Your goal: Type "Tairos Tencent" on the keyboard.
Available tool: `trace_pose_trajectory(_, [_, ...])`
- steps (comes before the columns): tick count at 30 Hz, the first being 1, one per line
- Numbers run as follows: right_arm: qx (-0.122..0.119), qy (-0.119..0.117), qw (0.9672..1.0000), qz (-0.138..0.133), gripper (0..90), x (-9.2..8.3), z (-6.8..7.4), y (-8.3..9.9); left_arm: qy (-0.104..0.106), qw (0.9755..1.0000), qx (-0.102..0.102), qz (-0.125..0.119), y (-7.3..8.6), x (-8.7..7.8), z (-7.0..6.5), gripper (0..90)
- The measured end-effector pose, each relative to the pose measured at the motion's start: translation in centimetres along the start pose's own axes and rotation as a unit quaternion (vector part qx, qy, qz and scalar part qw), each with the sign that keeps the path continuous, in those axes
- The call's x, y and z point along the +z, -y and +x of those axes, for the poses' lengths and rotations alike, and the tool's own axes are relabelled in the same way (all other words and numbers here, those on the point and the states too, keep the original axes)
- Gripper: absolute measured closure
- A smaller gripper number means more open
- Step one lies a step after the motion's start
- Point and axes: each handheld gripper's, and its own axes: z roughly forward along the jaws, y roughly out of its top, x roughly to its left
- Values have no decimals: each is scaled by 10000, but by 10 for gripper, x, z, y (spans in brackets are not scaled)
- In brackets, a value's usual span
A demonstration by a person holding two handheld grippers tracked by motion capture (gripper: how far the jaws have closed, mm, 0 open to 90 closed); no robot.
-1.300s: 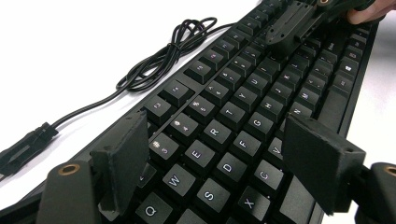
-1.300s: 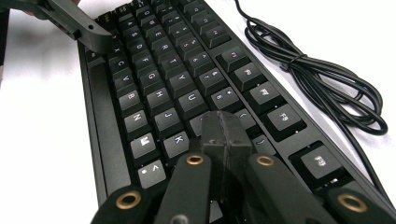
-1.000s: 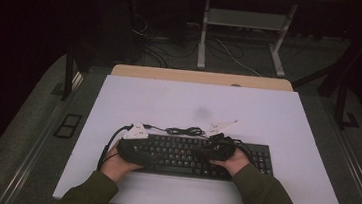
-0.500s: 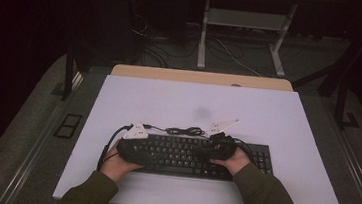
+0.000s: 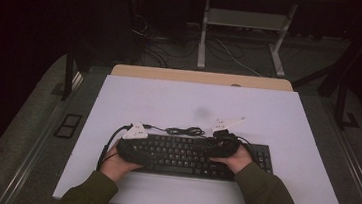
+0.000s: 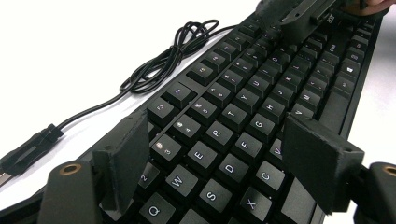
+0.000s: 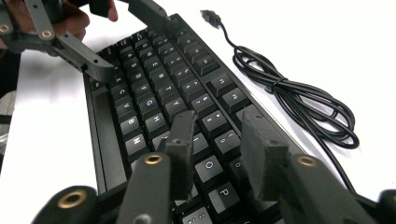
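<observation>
Keyboard (image 5: 191,156) sits flat on the tabletop (image 5: 287,122), near edge, w/ me hovering low over both ends. My left gripper (image 6: 219,154) is spread wide over the Q-W-E-R block, nothing between the jaws. My right gripper (image 7: 217,144) has jaws just been opening, now part-open above the O/P keys, also nothing pinched.

Risks as I see them:
- Right jaw tips are v. close to the keycaps; if I drop w/o aligning I'd mash 2 keys or lever a cap off.
- Left jaws are wide enough to straddle a few keys, so a close here could snag a cap edge.
- Cable (image 7: 299,98) lies coiled just behind the kbd, USB plug (image 7: 211,17) loose; shifting the board could drag it.
- Board isn't pinned, a sideways push prob. skates it.
</observation>
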Motion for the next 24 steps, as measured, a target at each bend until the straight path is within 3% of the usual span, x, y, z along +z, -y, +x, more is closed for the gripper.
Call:
trace_pose_trajectory(10, [112,145,9997,-186,398,0,-3,0,9,10000,5,-20,0,-5,1,301])
trace_pose_trajectory(18, [157,230,9993,-251,361,0,-4,1,35,10000,67,17,1,-9,2,433])
trace_pose_trajectory(24, [166,249,9992,-262,353,0,-4,1,24,9997,213,94,0,-13,2,595])
